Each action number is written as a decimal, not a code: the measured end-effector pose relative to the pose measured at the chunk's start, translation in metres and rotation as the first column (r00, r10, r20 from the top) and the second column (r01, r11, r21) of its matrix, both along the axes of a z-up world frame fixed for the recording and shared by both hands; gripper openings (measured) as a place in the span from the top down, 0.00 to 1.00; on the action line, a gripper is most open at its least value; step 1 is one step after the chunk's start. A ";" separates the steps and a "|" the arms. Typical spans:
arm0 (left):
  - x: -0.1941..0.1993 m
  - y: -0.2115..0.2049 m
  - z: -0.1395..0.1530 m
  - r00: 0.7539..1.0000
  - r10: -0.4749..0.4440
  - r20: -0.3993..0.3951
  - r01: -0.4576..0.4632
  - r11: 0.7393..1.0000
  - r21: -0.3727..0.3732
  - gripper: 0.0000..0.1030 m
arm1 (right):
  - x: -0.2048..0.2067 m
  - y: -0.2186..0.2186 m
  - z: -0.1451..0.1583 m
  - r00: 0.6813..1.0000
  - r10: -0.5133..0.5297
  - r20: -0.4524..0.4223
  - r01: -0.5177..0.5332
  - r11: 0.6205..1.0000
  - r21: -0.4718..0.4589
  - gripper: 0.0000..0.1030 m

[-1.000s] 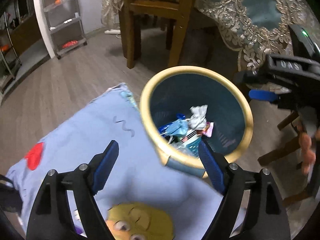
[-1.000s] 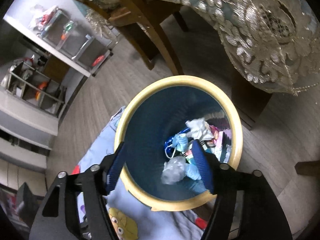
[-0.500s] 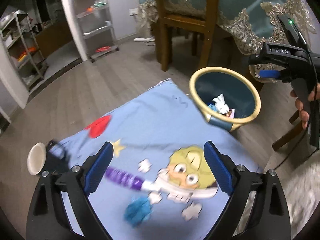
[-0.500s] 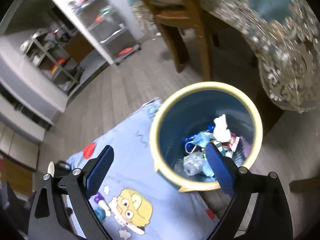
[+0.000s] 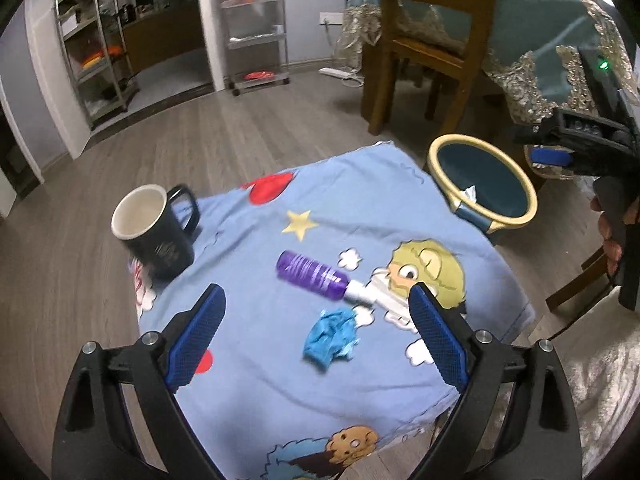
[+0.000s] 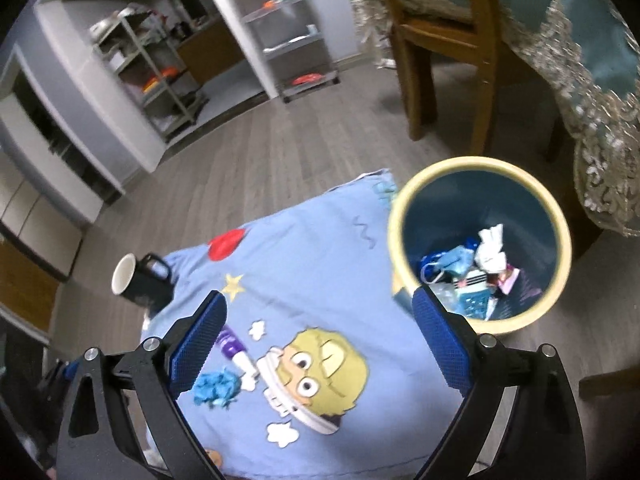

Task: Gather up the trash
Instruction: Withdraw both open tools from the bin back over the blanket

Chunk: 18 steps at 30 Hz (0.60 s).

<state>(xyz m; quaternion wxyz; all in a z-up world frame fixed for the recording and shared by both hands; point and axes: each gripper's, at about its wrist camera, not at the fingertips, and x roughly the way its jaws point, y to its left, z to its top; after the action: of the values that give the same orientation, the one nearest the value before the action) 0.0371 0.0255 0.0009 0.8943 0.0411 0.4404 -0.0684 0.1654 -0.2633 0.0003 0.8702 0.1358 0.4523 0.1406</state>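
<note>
Both grippers had swung back from over the bin, so the blue cloth filled both views where the bin's mouth had been a second before. The left gripper (image 5: pixel 318 338) stood spread wide with nothing between its pads, and so did the right gripper (image 6: pixel 320 338). Just ahead of the left one lay the crumpled blue wad (image 5: pixel 330 338), roughly centred between its fingers: light, soft, likely to squash flat, best pinched across its bulk. Beyond it lay the purple bottle (image 5: pixel 312 276), probably thin, slick plastic, though blur hid detail; take it across the ribbed body. The mug (image 5: pixel 154 232) stood far left, the bin (image 5: pixel 482 188) beside the cloth's far right corner.
</note>
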 end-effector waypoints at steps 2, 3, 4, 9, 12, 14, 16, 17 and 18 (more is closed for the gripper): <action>-0.001 0.007 -0.005 1.000 0.011 -0.005 -0.011 1.000 0.008 0.12 | -0.004 0.014 0.000 1.000 0.024 -0.001 -0.024 1.000 -0.016 0.09; -0.002 0.011 -0.007 1.000 0.018 -0.009 -0.018 1.000 0.006 0.12 | -0.004 0.019 -0.001 0.999 0.034 -0.002 -0.034 0.999 -0.022 0.09; -0.002 0.015 -0.008 1.000 0.025 -0.012 -0.025 1.000 0.002 0.12 | -0.005 0.027 -0.002 0.999 0.048 -0.004 -0.048 0.998 -0.035 0.09; -0.002 0.031 -0.015 0.998 0.052 -0.023 -0.053 0.999 -0.014 0.12 | -0.005 0.048 -0.004 0.996 0.084 -0.008 -0.084 0.992 -0.090 0.09; 0.002 0.034 -0.019 0.998 0.059 -0.033 -0.060 0.998 -0.015 0.12 | -0.004 0.056 -0.008 0.995 0.095 -0.019 -0.096 0.990 -0.103 0.09; 0.004 0.036 -0.023 0.997 0.062 -0.043 -0.062 0.998 -0.018 0.12 | -0.004 0.062 -0.010 0.994 0.103 -0.022 -0.105 0.988 -0.114 0.09; 0.006 0.034 -0.025 0.997 0.060 -0.049 -0.061 0.998 -0.022 0.12 | -0.003 0.066 -0.011 0.993 0.113 -0.025 -0.115 0.986 -0.123 0.09; 0.007 0.033 -0.026 0.997 0.056 -0.049 -0.057 0.998 -0.023 0.12 | -0.002 0.069 -0.012 0.993 0.119 -0.026 -0.122 0.984 -0.131 0.09; 0.007 0.032 -0.026 0.997 0.054 -0.049 -0.055 0.998 -0.024 0.12 | -0.002 0.072 -0.012 0.992 0.124 -0.027 -0.126 0.982 -0.139 0.09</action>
<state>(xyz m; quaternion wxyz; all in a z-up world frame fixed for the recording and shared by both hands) 0.0444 0.0576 -0.0254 0.8853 0.0162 0.4619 -0.0506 0.1632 -0.1916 -0.0122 0.8628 0.0471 0.4768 0.1615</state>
